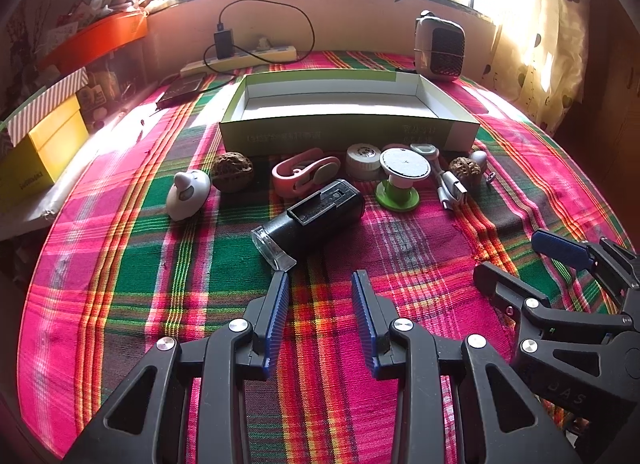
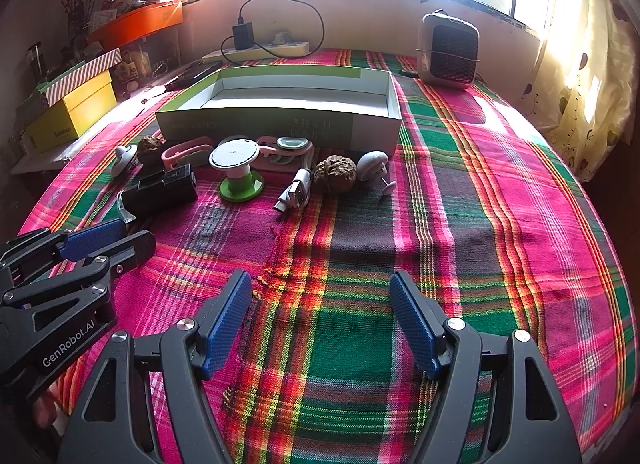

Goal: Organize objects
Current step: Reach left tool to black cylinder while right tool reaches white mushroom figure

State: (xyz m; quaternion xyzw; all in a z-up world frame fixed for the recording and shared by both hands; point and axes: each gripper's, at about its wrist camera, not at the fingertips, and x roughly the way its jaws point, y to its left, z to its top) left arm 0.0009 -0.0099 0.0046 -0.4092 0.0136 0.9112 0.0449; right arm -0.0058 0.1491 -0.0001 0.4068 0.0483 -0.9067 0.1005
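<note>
An empty green-and-white box [image 1: 348,132] [image 2: 276,126] lies on the plaid cloth. In front of it lies a row of small objects: a white mouse-shaped toy [image 1: 187,194], two walnuts [image 1: 232,172] [image 2: 335,174], a pink clip [image 1: 306,176], a white cap [image 1: 363,162], a green-and-white spool [image 1: 402,180] [image 2: 237,170], a white USB cable [image 1: 452,184] [image 2: 296,192], a grey mushroom-shaped piece [image 2: 372,166] and a black device [image 1: 316,216] [image 2: 160,192]. My left gripper [image 1: 320,284] is open, just short of the black device. My right gripper [image 2: 320,284] is open and empty over bare cloth.
A small grey heater [image 1: 438,46] [image 2: 448,52] stands at the back right. A power strip with charger [image 1: 240,56] lies along the back wall. Yellow and orange boxes [image 1: 44,144] are stacked at the left. A curtain [image 2: 580,76] hangs at the right.
</note>
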